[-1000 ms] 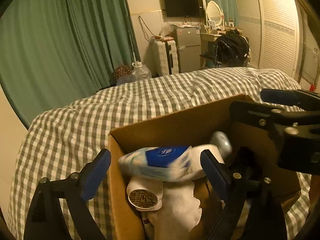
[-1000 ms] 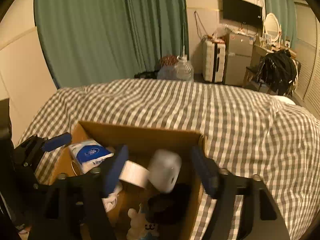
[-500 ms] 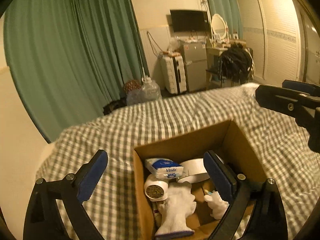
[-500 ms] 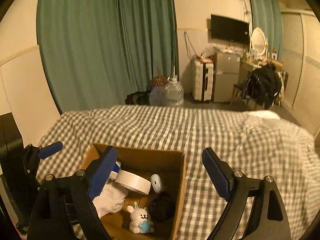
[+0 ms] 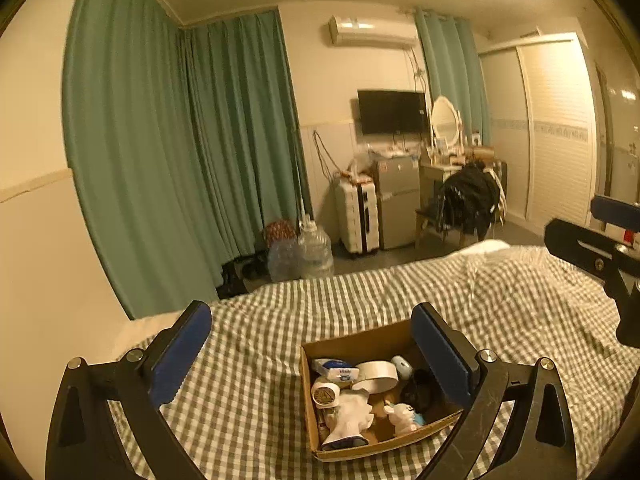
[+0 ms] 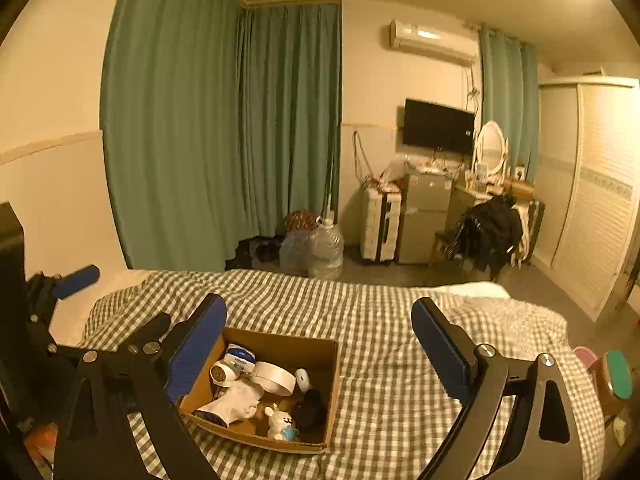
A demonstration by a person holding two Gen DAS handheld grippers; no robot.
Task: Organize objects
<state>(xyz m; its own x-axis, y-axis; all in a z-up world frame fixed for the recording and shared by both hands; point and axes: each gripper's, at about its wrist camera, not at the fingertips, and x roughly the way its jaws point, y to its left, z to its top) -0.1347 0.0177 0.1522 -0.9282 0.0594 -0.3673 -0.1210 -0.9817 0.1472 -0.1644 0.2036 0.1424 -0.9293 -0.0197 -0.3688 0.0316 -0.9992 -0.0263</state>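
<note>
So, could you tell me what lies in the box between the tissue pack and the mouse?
The tape roll lies between the tissue pack and the mouse in the box; the right wrist view shows it best.

Both grippers, left (image 5: 310,354) and right (image 6: 318,344), have risen from the box (image 5: 400,446), jaws opening wider, empty.

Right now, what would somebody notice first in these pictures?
Probably the cardboard box on the checked bedspread, full of small things like a tape roll and a little white bunny toy. Behind the bed hang big green curtains.
</note>
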